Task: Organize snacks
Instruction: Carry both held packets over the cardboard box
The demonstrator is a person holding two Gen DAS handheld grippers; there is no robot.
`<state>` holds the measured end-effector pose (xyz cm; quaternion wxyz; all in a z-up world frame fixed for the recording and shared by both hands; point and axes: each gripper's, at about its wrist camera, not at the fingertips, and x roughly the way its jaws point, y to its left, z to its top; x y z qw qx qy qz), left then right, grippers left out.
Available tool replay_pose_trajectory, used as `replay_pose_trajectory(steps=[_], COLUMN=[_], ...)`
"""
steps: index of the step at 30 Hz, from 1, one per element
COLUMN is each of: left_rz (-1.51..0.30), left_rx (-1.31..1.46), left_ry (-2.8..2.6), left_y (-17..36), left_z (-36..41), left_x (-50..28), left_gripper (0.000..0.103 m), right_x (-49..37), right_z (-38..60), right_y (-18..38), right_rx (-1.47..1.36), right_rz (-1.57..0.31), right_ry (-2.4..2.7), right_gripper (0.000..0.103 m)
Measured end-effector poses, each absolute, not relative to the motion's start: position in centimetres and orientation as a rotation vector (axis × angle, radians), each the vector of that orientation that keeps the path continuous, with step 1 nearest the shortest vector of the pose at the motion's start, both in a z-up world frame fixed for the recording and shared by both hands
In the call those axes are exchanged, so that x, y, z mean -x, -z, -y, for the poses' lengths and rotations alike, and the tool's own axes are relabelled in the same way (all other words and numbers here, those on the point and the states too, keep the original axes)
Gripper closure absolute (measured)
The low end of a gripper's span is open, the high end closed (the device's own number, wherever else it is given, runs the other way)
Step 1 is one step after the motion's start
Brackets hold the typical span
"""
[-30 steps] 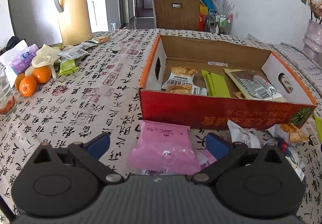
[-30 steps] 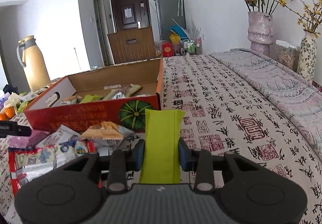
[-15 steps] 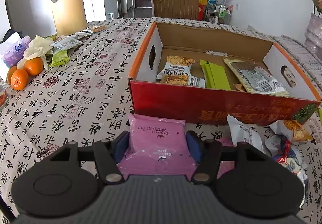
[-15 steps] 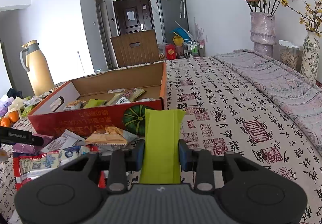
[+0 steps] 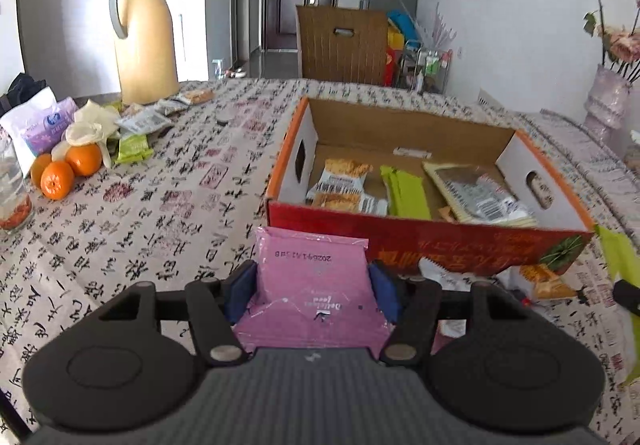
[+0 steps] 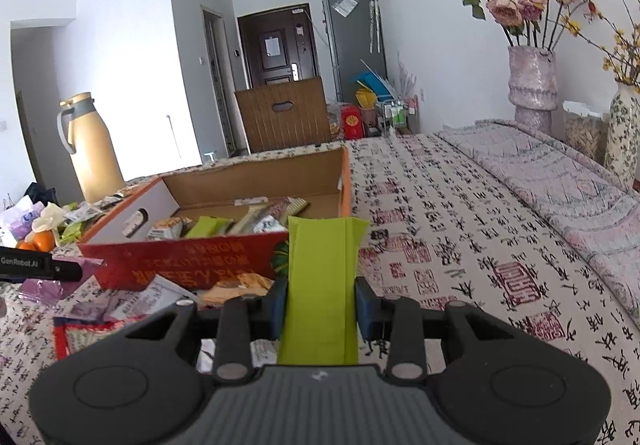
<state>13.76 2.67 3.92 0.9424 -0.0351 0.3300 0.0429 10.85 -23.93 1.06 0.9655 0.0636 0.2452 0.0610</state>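
Note:
My left gripper (image 5: 312, 291) is shut on a pink snack packet (image 5: 312, 285), held above the tablecloth just in front of the red cardboard box (image 5: 424, 241). Inside the box lie biscuit packs (image 5: 344, 181), green packets (image 5: 404, 189) and a striped flat pack (image 5: 476, 193). My right gripper (image 6: 320, 305) is shut on a long lime-green packet (image 6: 322, 281), held near the box's (image 6: 180, 261) right front corner. Loose snacks (image 6: 224, 289) are piled on the cloth before the box. The left gripper's tip (image 6: 40, 269) shows at the left edge of the right wrist view.
A tan thermos jug (image 5: 142, 37), oranges (image 5: 64, 169), a purple-white bag (image 5: 38, 125) and several small packets (image 5: 144, 123) sit at the table's far left. A glass jar (image 5: 12, 193) stands at the left edge. Flower vases (image 6: 532, 85) stand on the right beyond the table.
The left gripper's jaws went from wide open around the pink packet to shut on it, then lifted it off the cloth. The right gripper kept hold of the green packet, nearly still.

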Motion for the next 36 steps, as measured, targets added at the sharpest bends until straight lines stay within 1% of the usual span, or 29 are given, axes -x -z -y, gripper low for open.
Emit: replay_pose_trajectory(steps=[8,18,27,36], left_rz=[-0.599,-0.539,-0.508,-0.522], left_rx=[0.067,0.063,0.082,0.097], left_ry=[-0.05,-0.02,-0.018,-0.023], left_y=[-6.5,-8.5,-9.4,-8.9], left_z=[-1.6,-0.1,0.3,0.0], left_x=[-13.4,-15.5,-18.8,-22.9], left_gripper=[0.04,0.04,0.04,0.04], right_x=[-11.3,-14.2,-18.5,-23.1], right_z=[22.9,21.5,20.2,18.8], right_y=[-3.2,-5.5,-7.0,-7.1], right_rx=[-0.119,-0.118,-0.126,-0.125], right_rz=[-0.443,-0.393,-0.353,-0.354], right_ry=[-0.153,-0.188,-0.209,-0.209], right_gripper=[0.07,0.07,0.07,0.07])
